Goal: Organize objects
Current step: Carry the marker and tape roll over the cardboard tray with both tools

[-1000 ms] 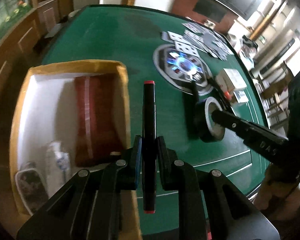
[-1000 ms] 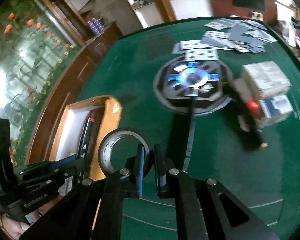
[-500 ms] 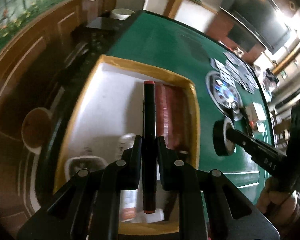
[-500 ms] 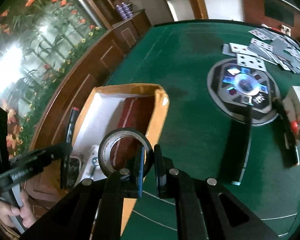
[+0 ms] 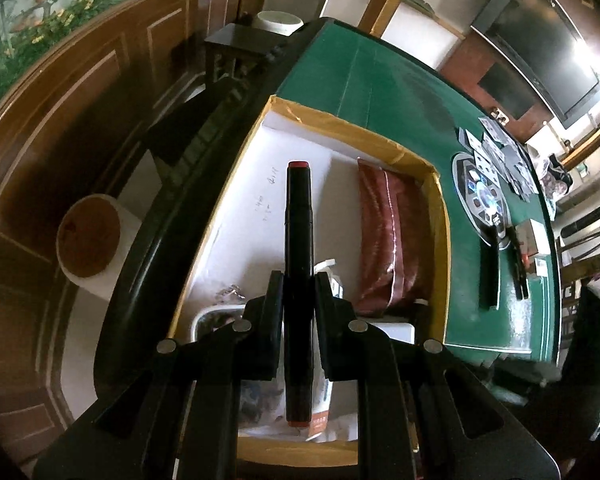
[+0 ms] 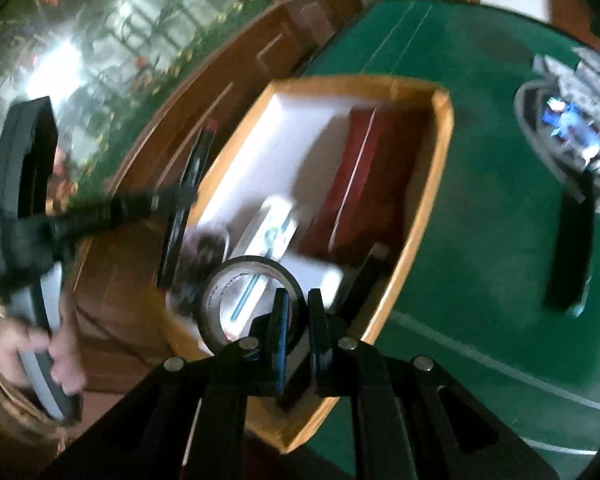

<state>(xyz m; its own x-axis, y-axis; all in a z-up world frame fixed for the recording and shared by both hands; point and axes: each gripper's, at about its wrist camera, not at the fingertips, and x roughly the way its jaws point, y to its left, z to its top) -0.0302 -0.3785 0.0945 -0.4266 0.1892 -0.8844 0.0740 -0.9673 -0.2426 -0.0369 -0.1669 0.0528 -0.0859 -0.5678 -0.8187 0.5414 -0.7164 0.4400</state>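
Left gripper point(image 5: 299, 300): pinching a black marker point(image 5: 299, 240) with red ends, held lengthwise between the jaws, above the box.
Right gripper point(image 6: 296, 316): pinching the wall of a tape roll point(image 6: 252, 300), one jaw inside the ring and one outside; the roll hangs over the near end of the box.
Hand point(image 6: 40, 356): at the lower left of the right wrist view, gripping the handle of the left gripper; blurred.
Box point(image 5: 440, 216): open cardboard box with yellow-brown walls and a white floor, at the tabletop's left edge, right under both grippers.
Box, near end: a white container point(image 5: 210, 322) with dark contents, a white packet point(image 5: 324, 392) with an orange corner and a white bottle point(image 6: 268, 224) lie crowded together; part is hidden behind the jaws.
Box, right side: a dark red pouch point(image 5: 388, 240) lies along the right wall.
Box, far left: bare white floor with faint scribbles.
Tabletop point(image 5: 380, 88): green felt with white lines.
Right of box: a long black bar point(image 5: 489, 272) and a thinner black pen point(image 5: 518, 264) with a red spot lie on the felt, well apart from the box.
Beyond them: a round panel point(image 5: 482, 196) with blue lights set in the tabletop; small white boxes point(image 5: 534, 236) just beside it.
Far: playing cards point(image 5: 500, 156) scattered past the panel.
Off the tabletop, left: a round stool point(image 5: 88, 240) on the floor and wood panelling behind it.
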